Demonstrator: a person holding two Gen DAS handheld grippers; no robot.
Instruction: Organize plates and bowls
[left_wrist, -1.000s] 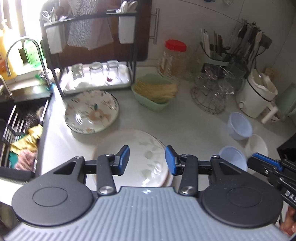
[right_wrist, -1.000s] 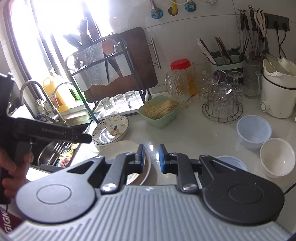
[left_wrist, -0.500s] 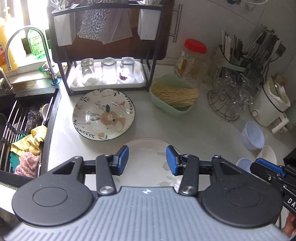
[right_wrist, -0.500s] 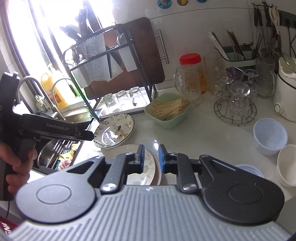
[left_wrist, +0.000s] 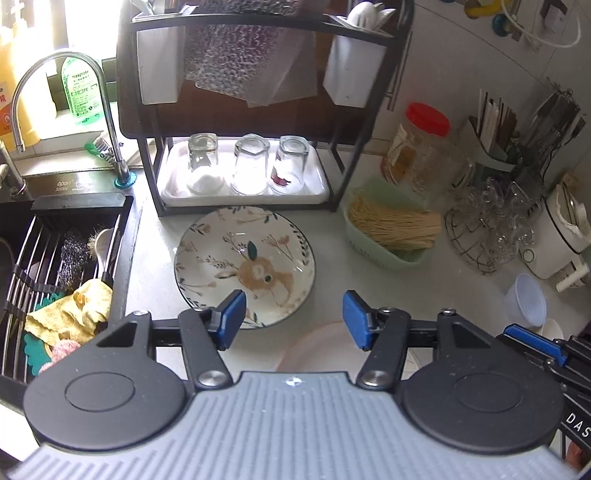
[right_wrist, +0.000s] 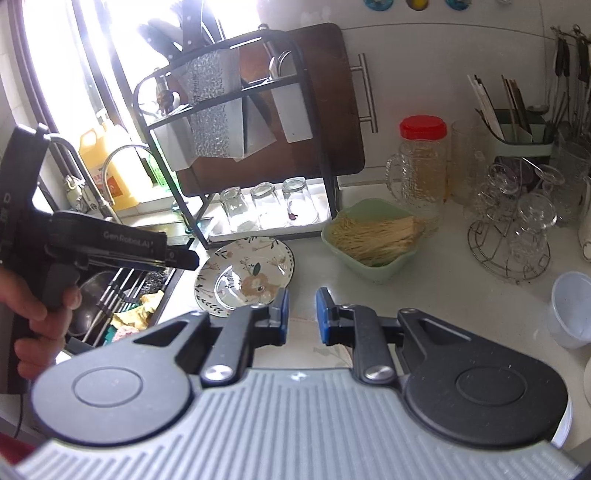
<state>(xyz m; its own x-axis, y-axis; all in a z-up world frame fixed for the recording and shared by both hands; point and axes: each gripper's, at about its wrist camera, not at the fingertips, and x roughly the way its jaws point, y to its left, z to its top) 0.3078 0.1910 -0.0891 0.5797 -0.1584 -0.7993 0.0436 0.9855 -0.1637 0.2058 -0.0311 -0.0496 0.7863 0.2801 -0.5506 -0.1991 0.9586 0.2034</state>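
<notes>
**Left gripper lines up on the rabbit plate**

Beside the sink, the rabbit-patterned plate (left_wrist: 245, 264) lies flat on the white tabletop (left_wrist: 461, 306), just in front of the black dish rack (left_wrist: 243, 110) with its three upturned glasses. The left gripper (left_wrist: 293, 319) hangs over the plate's near rim, tilted steeply down, its jaws having just been opening; they stand well apart with nothing between them. Its left fingertip (left_wrist: 231, 319) overlaps the near rim in this view, while the right one sits past the plate's near-right edge, over bare tabletop. So the plate lies ahead and slightly left of the gripper's midline.

A second, pale plate (left_wrist: 317, 347) shows just under the left gripper's body, nearer the person.

The right gripper (right_wrist: 301, 315) is empty, jaws nearly together, farther from the rabbit plate, which lies ahead and to its left. The left hand is the nearer one, so the pickup likely falls to it.
</notes>
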